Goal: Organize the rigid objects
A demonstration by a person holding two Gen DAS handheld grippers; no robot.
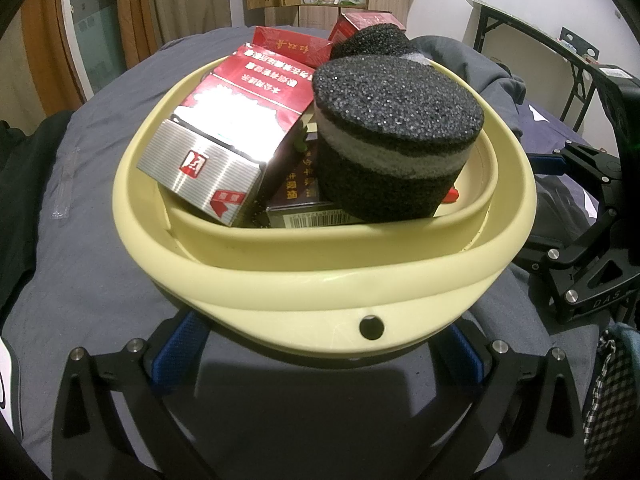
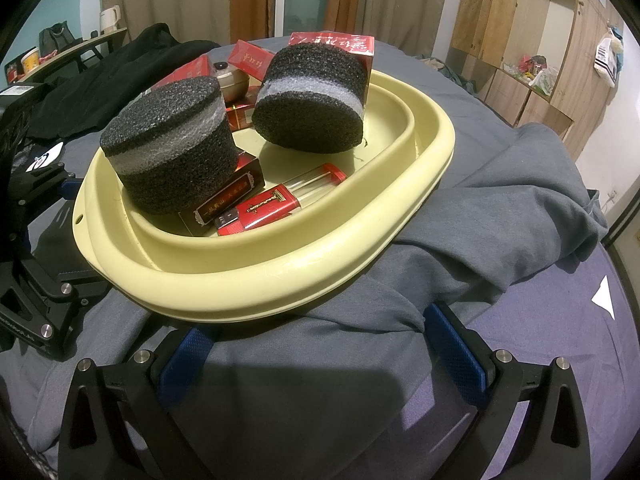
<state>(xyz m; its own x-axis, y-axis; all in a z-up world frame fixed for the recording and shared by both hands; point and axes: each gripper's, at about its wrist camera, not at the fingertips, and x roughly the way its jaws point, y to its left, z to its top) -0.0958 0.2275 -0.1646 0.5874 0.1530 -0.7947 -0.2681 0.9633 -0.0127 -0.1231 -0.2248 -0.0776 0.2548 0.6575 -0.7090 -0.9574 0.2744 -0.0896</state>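
A cream plastic basin [image 1: 320, 280] rests on a grey-covered bed, right in front of both grippers. It holds two black foam cylinders with grey bands [image 2: 172, 140] [image 2: 316, 100], a red carton with a silver end [image 1: 216, 132], a dark box [image 2: 228, 196], small red boxes [image 2: 264, 206] and a clear tube [image 2: 316, 178]. My left gripper [image 1: 322, 360] is open, its blue pads [image 1: 180, 356] spread wide under the basin's near rim. My right gripper [image 2: 320, 352] is open too, with crumpled grey cloth between its fingers just short of the rim [image 2: 280, 280].
A grey garment [image 2: 500, 200] is bunched under and beside the basin. Black clothing [image 2: 120, 68] lies at the far left. More red boxes [image 2: 248, 58] and a small lidded metal pot [image 2: 230, 78] sit behind the basin. Folding tables [image 1: 532, 40] and wooden cabinets [image 2: 520, 40] border the bed.
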